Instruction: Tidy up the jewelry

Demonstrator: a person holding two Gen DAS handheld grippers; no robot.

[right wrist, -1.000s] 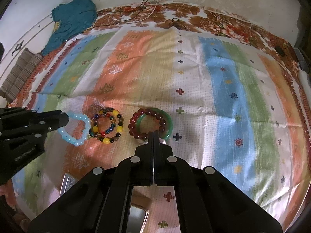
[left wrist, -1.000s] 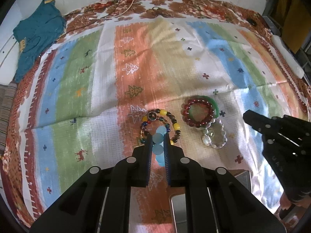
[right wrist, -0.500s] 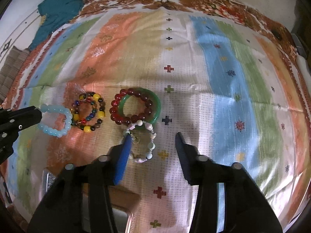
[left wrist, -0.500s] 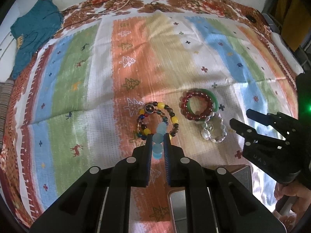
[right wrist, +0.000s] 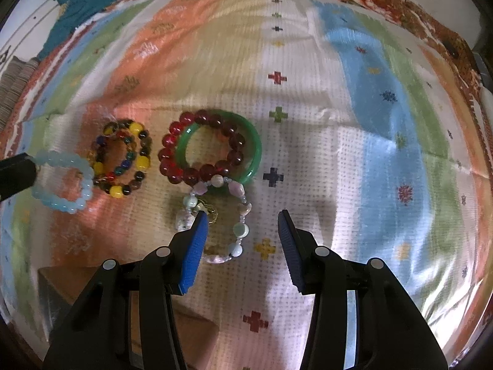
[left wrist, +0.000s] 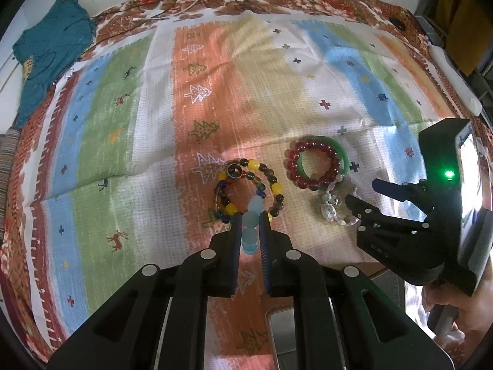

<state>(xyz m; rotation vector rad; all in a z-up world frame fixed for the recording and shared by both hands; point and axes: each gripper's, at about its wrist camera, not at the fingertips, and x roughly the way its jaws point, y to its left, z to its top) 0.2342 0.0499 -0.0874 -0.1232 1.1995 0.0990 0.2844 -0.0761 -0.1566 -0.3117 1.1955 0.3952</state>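
Observation:
My left gripper [left wrist: 250, 215] is shut on a light blue bead bracelet [left wrist: 252, 225], seen edge-on; it shows as a ring [right wrist: 63, 182] in the right wrist view. A multicoloured bead bracelet [left wrist: 248, 189] [right wrist: 121, 162] lies beside it on the cloth. A dark red bead bracelet [right wrist: 200, 146] overlaps a green bangle [right wrist: 254, 145]. A pale pink and white stone bracelet [right wrist: 222, 219] lies just below them. My right gripper [right wrist: 242, 215] is open, its left finger over that pale bracelet; it also shows in the left wrist view [left wrist: 362, 194].
A striped patterned cloth [left wrist: 277, 77] covers the surface. A teal garment [left wrist: 49, 52] lies at the far left corner. A brown box with a metal edge [right wrist: 77, 283] sits at the near edge below the grippers. Cables [left wrist: 185, 3] lie along the far edge.
My right gripper went from shut to open and moved down over the pale stone bracelet. The left gripper stayed shut on the blue bracelet, shifting slightly.

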